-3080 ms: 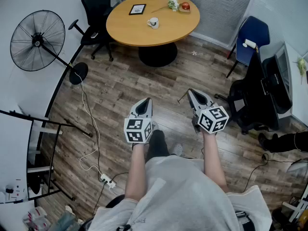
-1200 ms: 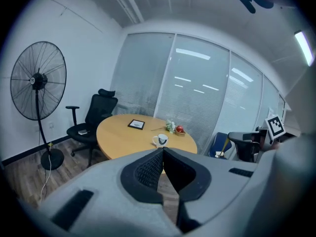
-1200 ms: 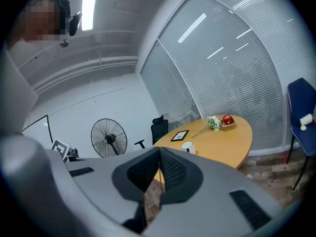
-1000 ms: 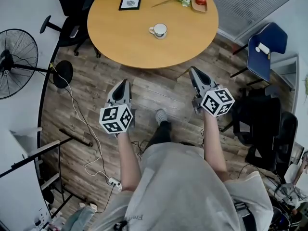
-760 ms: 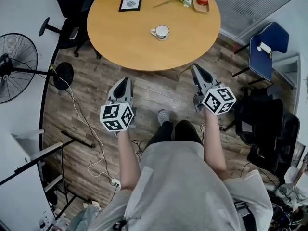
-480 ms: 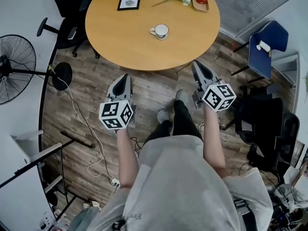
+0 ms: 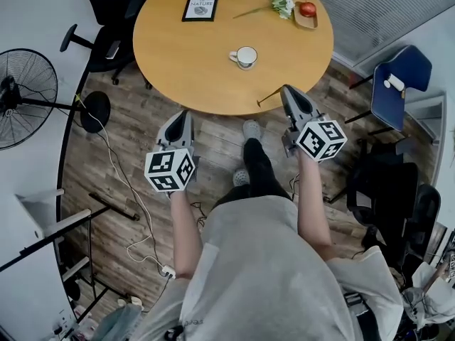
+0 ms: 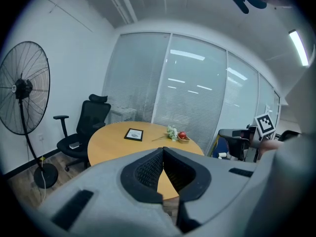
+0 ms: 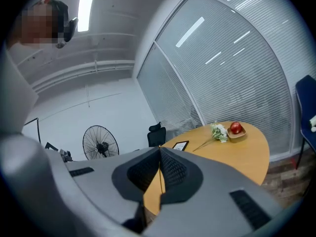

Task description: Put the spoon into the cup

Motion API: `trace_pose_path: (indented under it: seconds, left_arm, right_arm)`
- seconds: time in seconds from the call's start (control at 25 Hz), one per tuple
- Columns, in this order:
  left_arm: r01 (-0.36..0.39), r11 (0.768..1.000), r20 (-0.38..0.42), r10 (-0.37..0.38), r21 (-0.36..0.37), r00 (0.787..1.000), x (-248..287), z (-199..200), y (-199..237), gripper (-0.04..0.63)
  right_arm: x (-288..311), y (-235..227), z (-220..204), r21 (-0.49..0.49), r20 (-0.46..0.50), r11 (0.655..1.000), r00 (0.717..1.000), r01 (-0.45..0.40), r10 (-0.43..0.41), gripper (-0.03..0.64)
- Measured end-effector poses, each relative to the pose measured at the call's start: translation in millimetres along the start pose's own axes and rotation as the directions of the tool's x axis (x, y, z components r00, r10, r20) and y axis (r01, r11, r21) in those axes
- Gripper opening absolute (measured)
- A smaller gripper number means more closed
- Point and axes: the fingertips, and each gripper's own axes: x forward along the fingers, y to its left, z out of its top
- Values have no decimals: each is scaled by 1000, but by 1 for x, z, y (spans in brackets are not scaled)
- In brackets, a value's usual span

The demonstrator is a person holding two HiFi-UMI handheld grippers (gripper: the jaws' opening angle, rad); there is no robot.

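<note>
Left gripper (image 7: pixel 184 114): jaws closed tip to tip with nothing between them; its own view shows only a wedge of worktop below the touching pads (image 8: pixel 148 171).
Right gripper (image 7: pixel 286 89): jaws pressed together on the spoon (image 7: pixel 269 98).
Spoon: in the head view it is a thin, pale stick jutting left from the right jaw tips, over the near edge of the worktop (image 7: pixel 192 62). The right gripper view shows no more than a fine sliver in the seam of the jaws.
Cup (image 7: pixel 247 56): upright near the middle of the worktop, handle to its left, well apart from the spoon. Only the head view shows it; in both gripper views the jaws cover that part of the worktop.
Far side of worktop: picture frame (image 7: pixel 201 6), flowers (image 7: pixel 282 1) and a red apple (image 7: pixel 307 8) in a small dish, seen in all three views.
Gripper positions: left one over the wood floor (image 7: pixel 142 141), short of the worktop; right one at its rim.
Surroundings: standing fan (image 7: pixel 28 98), black office chair (image 7: pixel 106 6), blue chair (image 7: pixel 398 77).
Person: grey shirt, bare forearms, one leg stepped forward between the grippers.
</note>
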Motion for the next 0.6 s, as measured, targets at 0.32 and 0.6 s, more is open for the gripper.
trace_pose_path:
  seconds: [0.32, 0.6]
  left_arm:
    - [-3, 1000, -5, 3, 8, 1000, 44, 18, 11, 8]
    - [-6, 1000, -21, 6, 5, 1000, 95, 42, 20, 9]
  right_arm:
    - [43, -24, 11, 9, -11, 1000, 1000, -15, 15, 2]
    - [91, -53, 38, 9, -19, 1000, 999, -28, 28, 2]
